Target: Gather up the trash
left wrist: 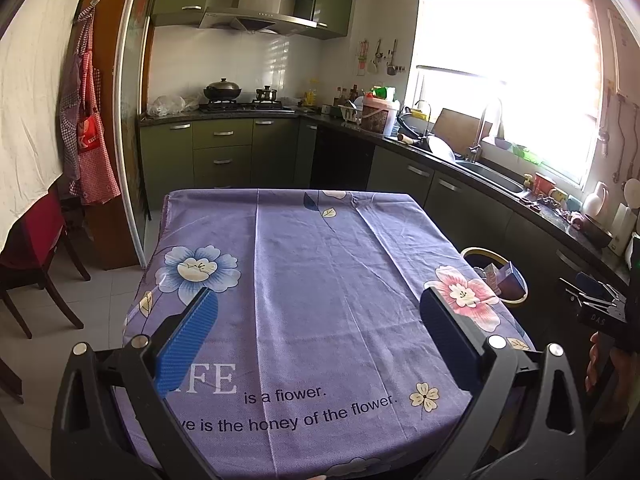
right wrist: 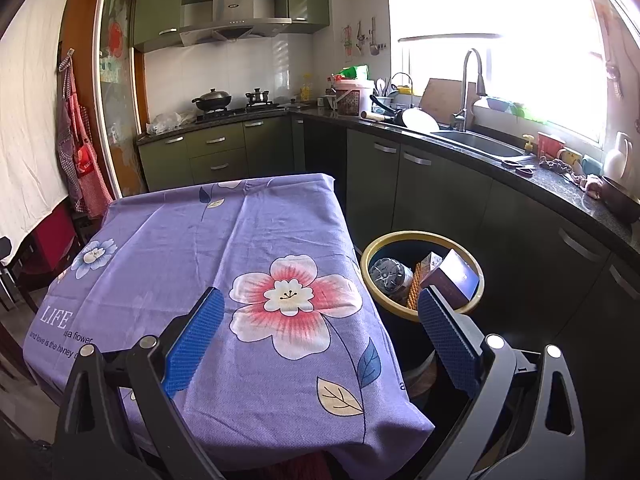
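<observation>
Both grippers idle. My left gripper (left wrist: 318,340) sits low centre of the left wrist view, jaws spread wide, nothing between them; below it only the purple flowered cloth on the surface (left wrist: 304,280). My right gripper (right wrist: 320,332) is likewise spread and empty, low centre of the right wrist view, over the cloth's right edge.

Trash location: all that I can see lies in the yellow-rimmed bin (right wrist: 404,236) on the floor, just beside the surface, right of centre in the right wrist view. Contents: a crushed clear bottle (right wrist: 390,274), a small carton (right wrist: 431,261), a dark blue box (right wrist: 456,276), an orange ribbed piece (right wrist: 414,286) I cannot identify. No loose trash visible on the cloth.

Handling judgement: all look light. The bottle should be springy and slick, so take it across the crumpled body. The box and carton look stiff yet crushable; grip their flat faces gently. Task appears close to done.
</observation>
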Motion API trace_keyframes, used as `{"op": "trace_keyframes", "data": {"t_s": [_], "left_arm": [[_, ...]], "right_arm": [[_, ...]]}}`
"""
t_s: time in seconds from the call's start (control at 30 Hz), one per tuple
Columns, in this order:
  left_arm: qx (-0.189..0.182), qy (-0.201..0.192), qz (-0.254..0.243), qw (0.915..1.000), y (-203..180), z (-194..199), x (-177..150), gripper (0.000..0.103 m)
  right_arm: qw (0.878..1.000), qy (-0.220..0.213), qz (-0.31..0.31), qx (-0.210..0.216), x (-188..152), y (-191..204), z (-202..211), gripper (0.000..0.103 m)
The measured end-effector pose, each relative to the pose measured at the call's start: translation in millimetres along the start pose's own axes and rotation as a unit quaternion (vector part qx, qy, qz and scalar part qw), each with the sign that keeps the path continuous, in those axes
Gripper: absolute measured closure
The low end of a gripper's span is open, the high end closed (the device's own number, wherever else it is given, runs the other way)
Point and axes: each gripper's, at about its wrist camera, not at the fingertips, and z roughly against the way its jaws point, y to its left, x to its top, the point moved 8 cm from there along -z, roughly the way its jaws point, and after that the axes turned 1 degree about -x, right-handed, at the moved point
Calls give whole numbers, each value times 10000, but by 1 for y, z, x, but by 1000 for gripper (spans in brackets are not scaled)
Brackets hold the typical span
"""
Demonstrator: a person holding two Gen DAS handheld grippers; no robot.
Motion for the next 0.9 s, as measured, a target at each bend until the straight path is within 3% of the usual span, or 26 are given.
{"op": "trace_keyframes", "data": {"t_s": [0.9], "left_arm": [[-7, 46, 2, 10000, -2, -6, -3, 7]], "right_arm": [[10000, 43, 3, 18, -3, -1, -3, 7]]}}
